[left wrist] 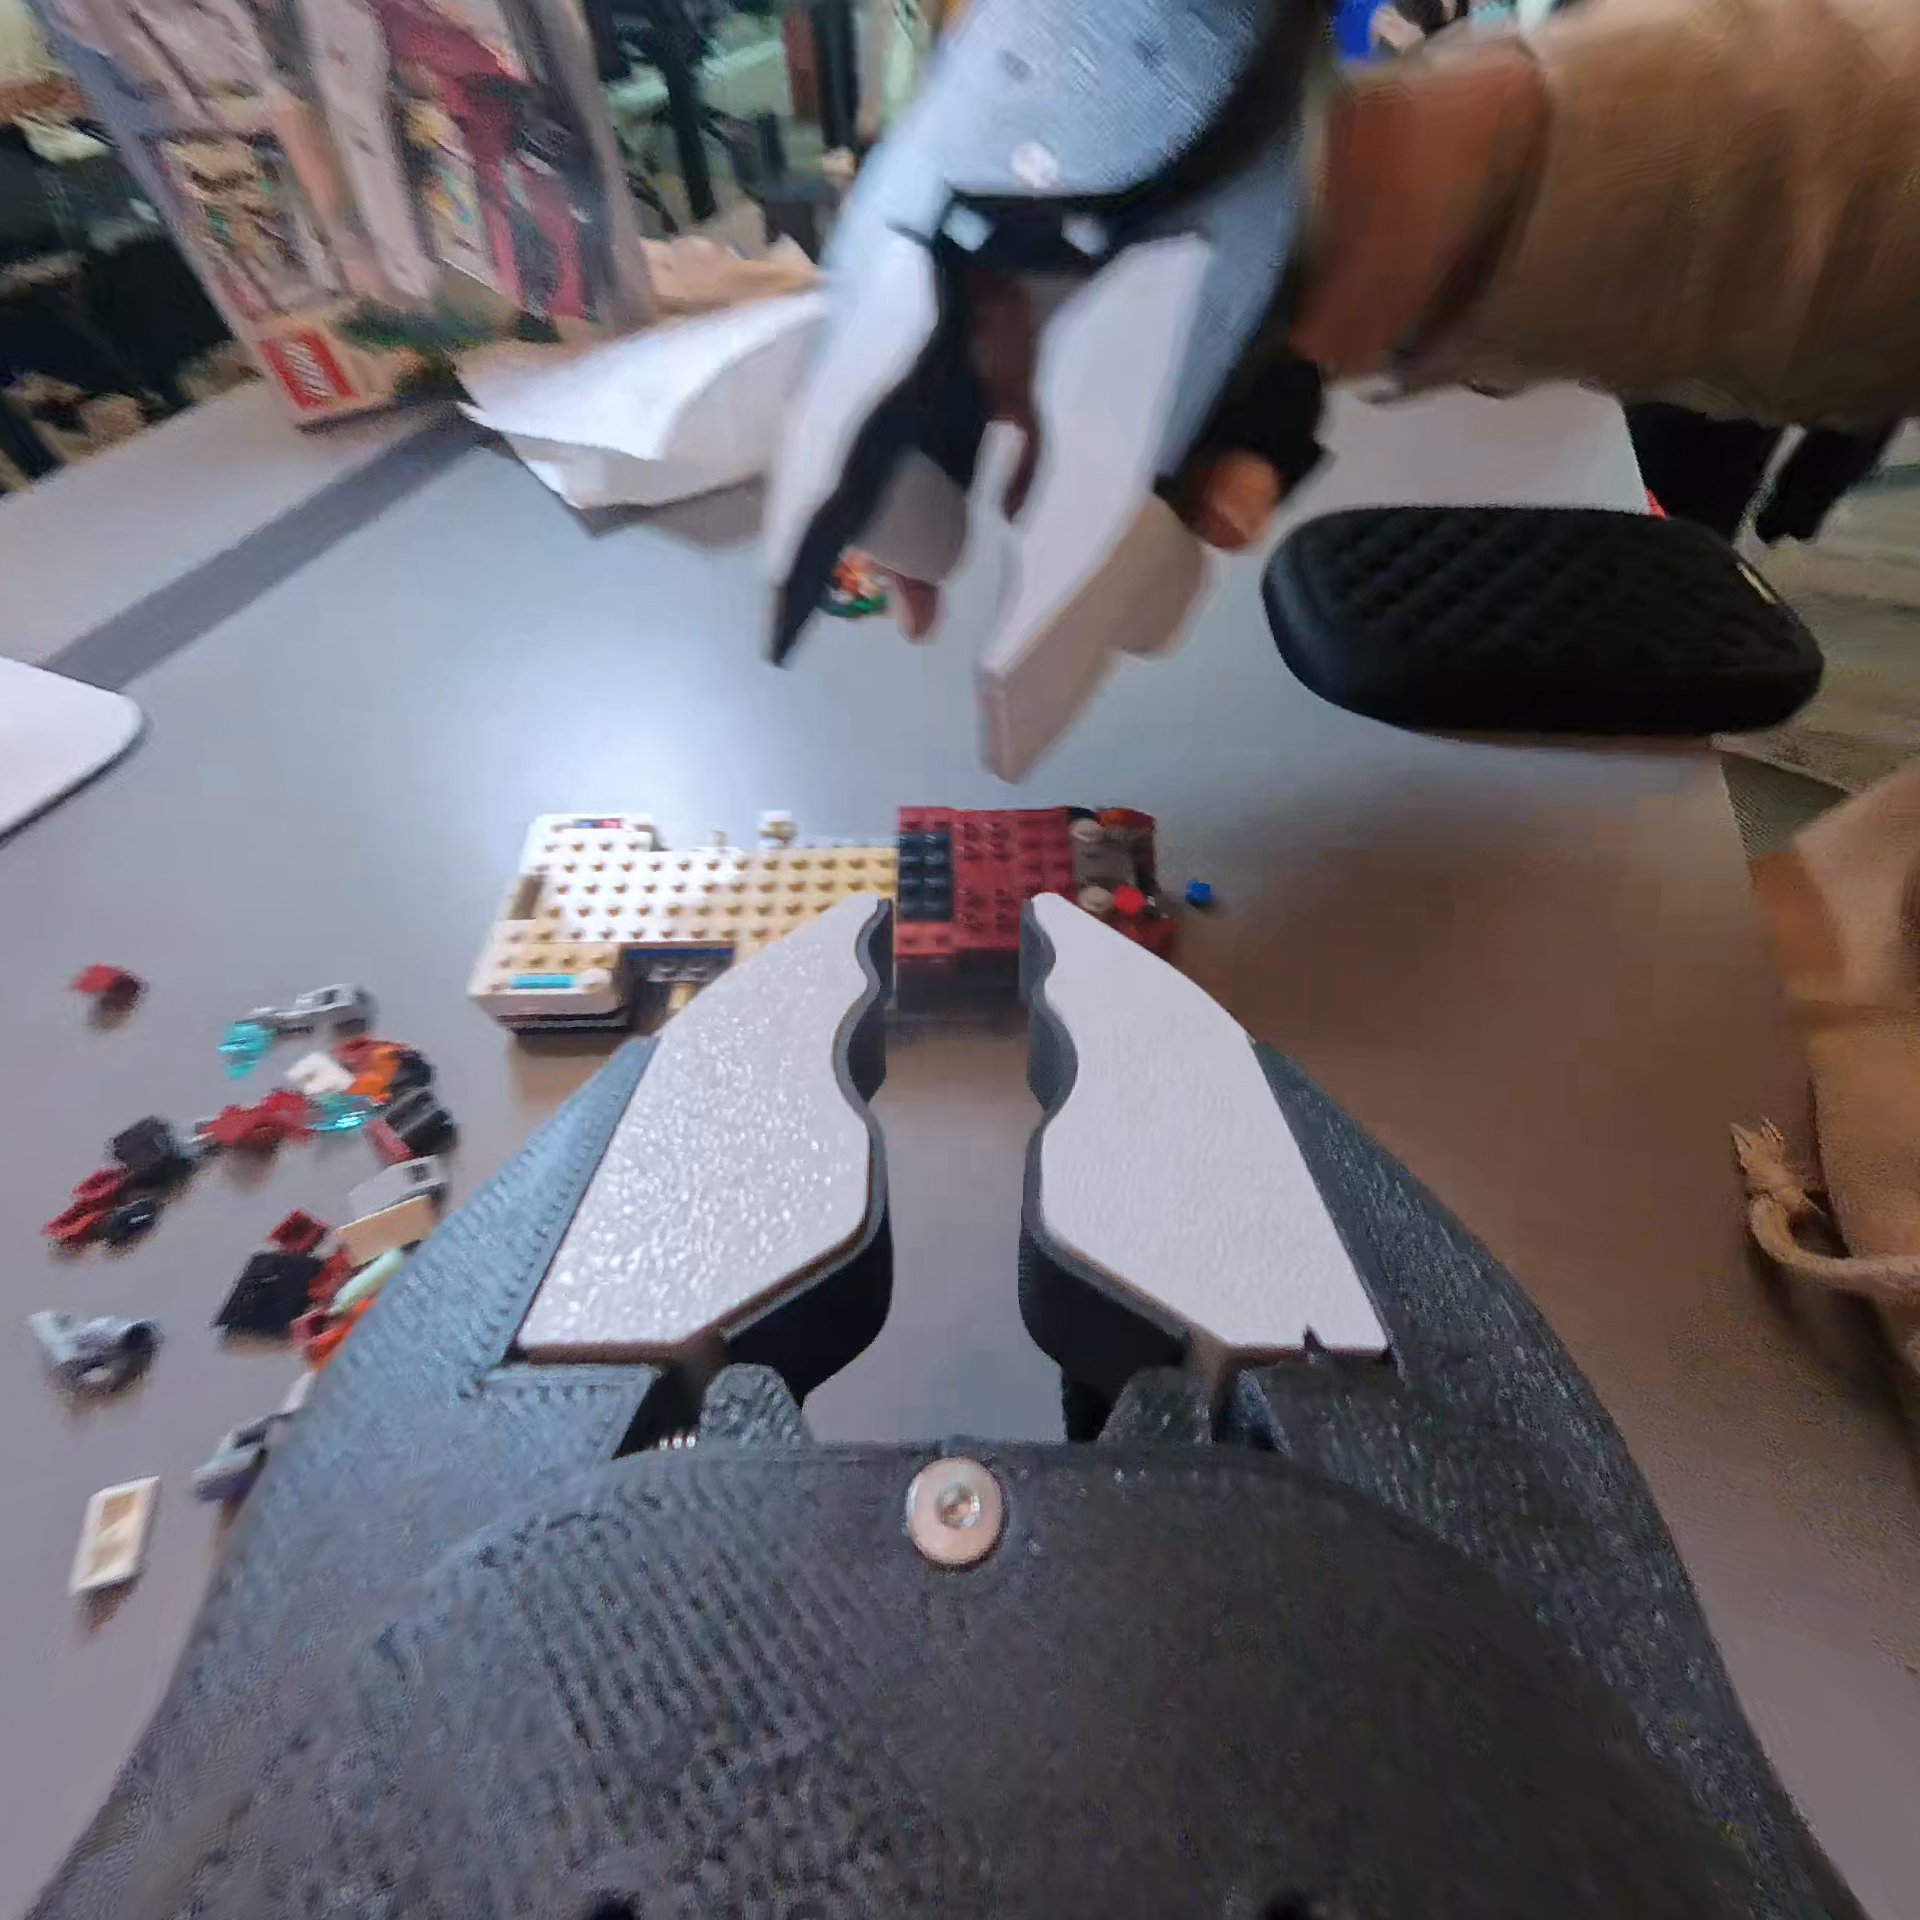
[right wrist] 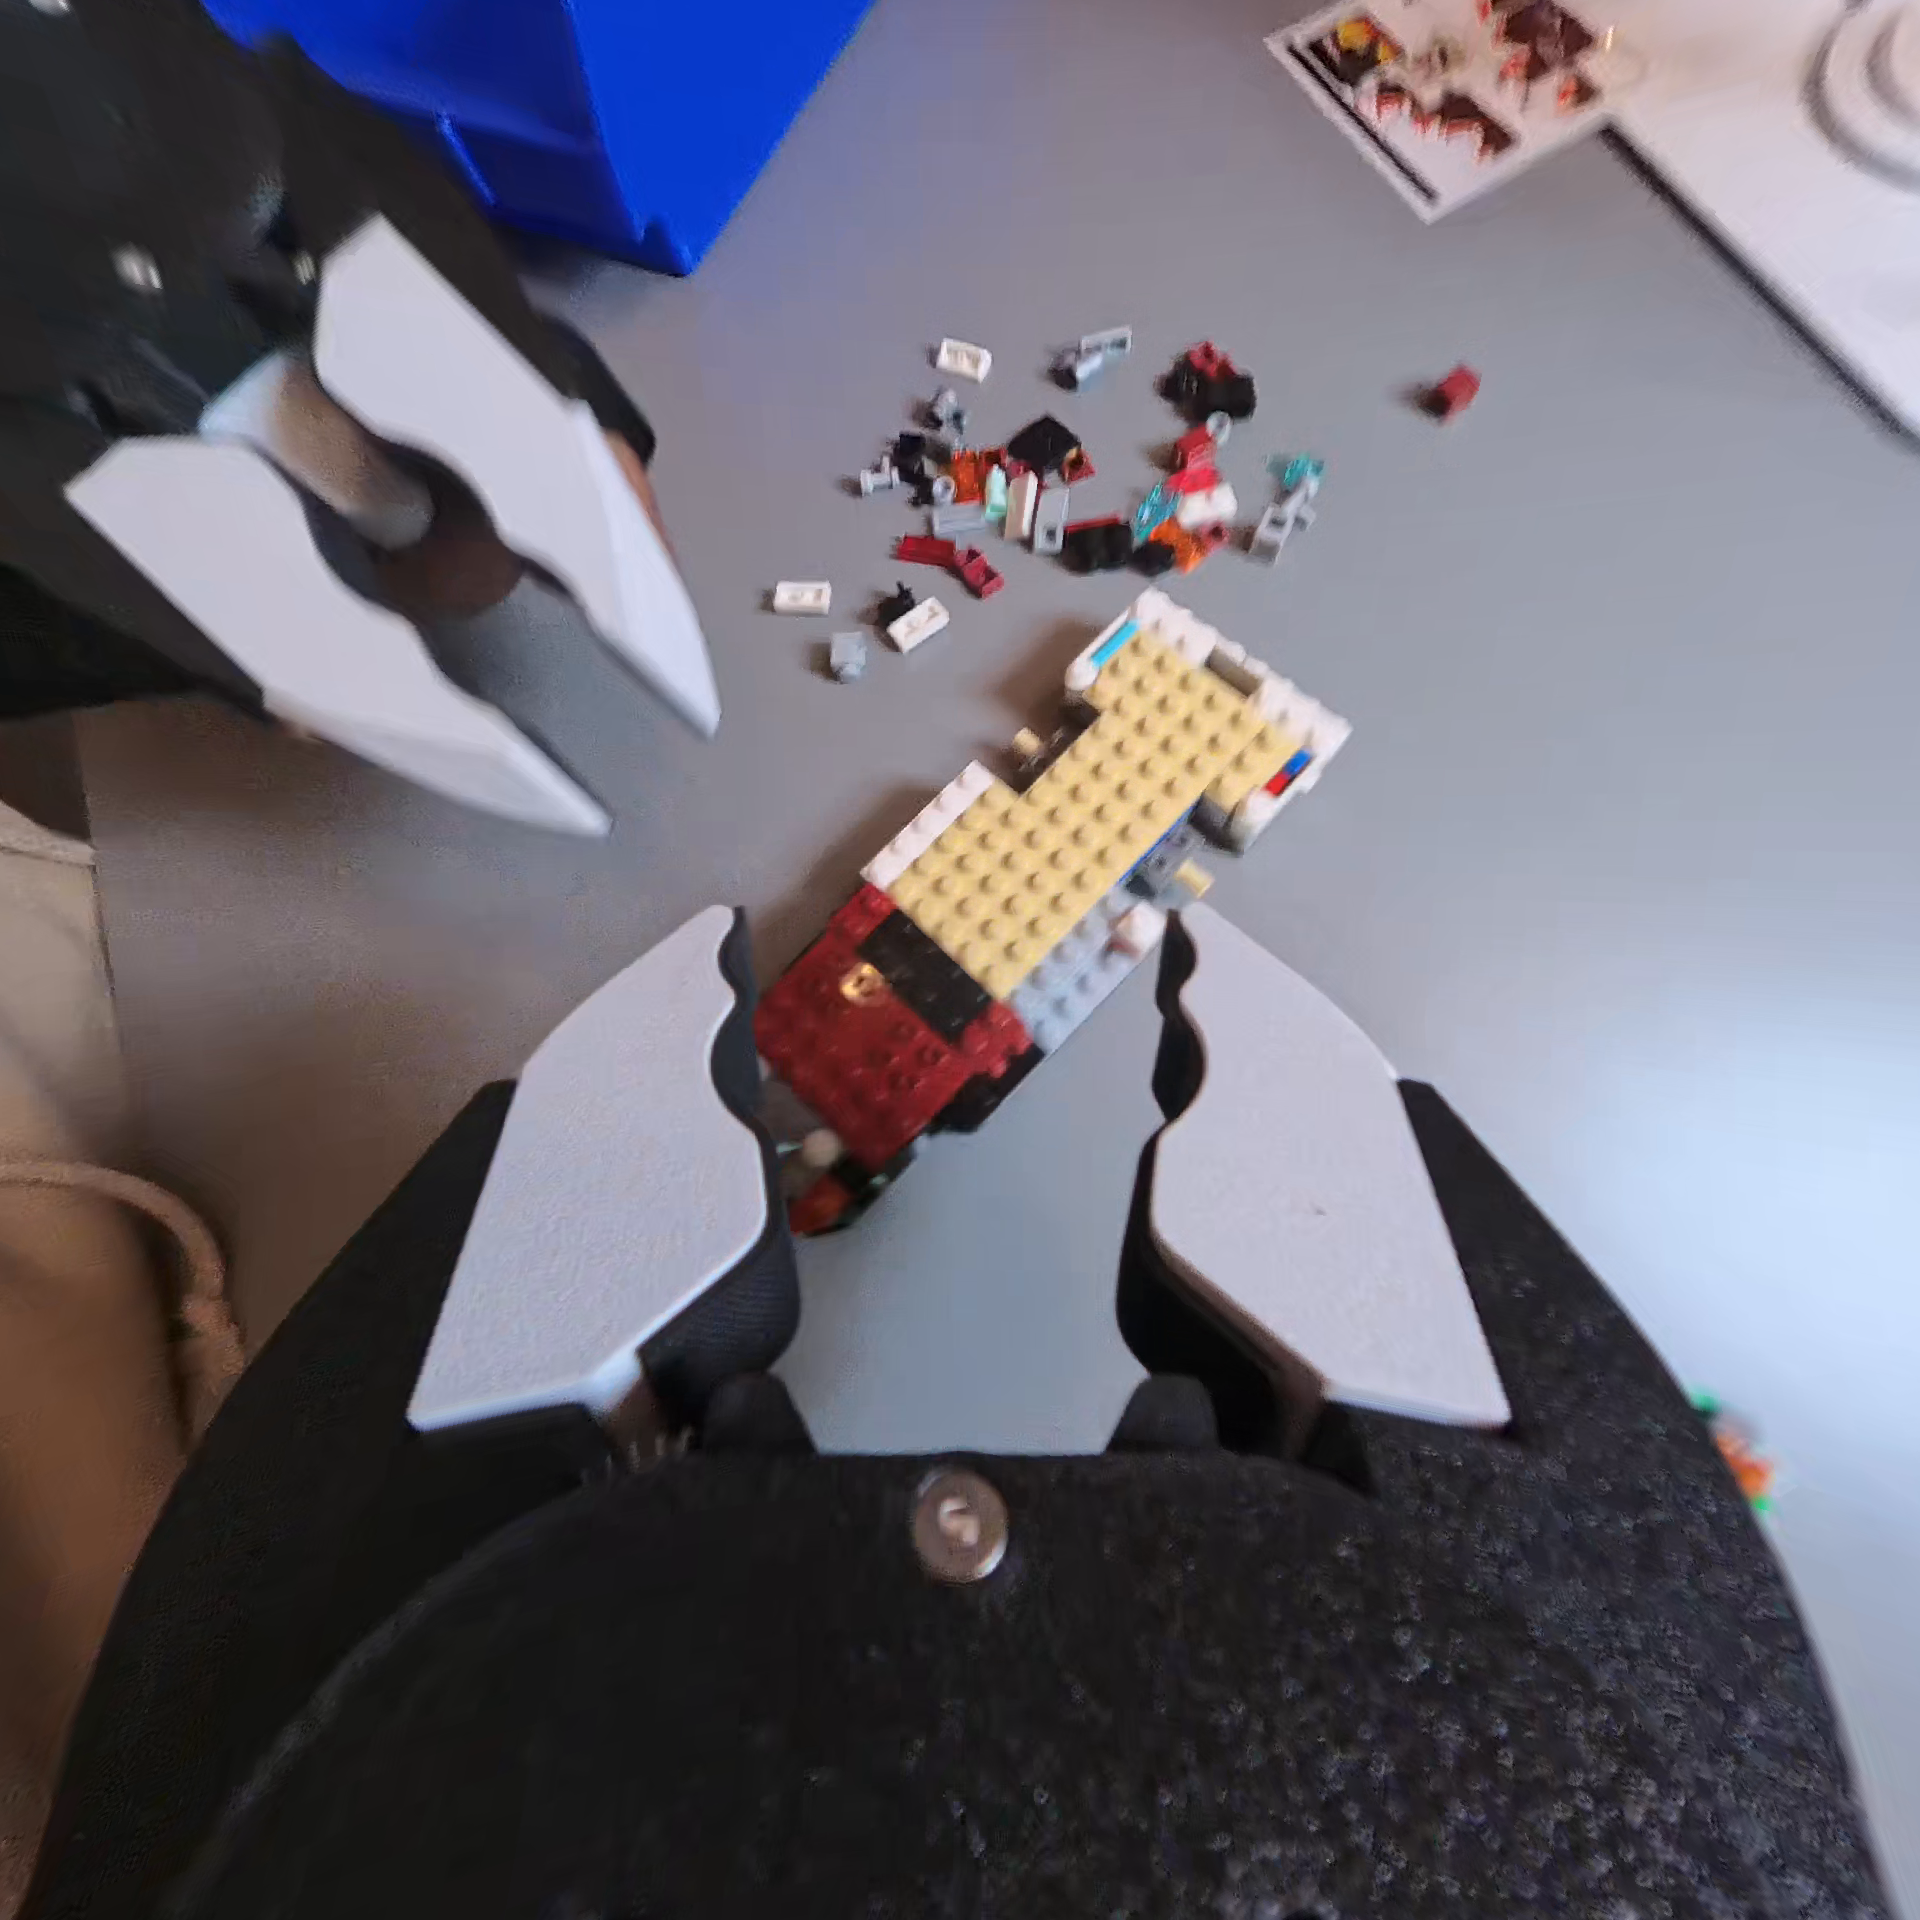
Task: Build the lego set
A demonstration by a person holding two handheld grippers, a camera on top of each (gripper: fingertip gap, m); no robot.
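A flat brick build (left wrist: 727, 894) in tan, white, dark red and black lies on the grey table (left wrist: 416, 675). My left gripper (left wrist: 956, 925) hovers just in front of its red end. Its jaws stand a little apart with nothing between the pads. In the right wrist view the left gripper (right wrist: 649, 774) hangs over bare table, clear of the build (right wrist: 1091, 831). My right gripper (right wrist: 951, 935) is wide open above the build's red end and grips nothing. It also shows blurred in the left wrist view (left wrist: 894, 707), raised above the table beyond the build.
Several loose small bricks (right wrist: 1081, 488) lie in a pile beside the build. A blue bin (right wrist: 582, 104) and a printed sheet (right wrist: 1455, 94) sit at the far side. A black mesh pad (left wrist: 1538, 623), a tan cloth bag (left wrist: 1849, 1091) and a picture box (left wrist: 416, 187) border the table.
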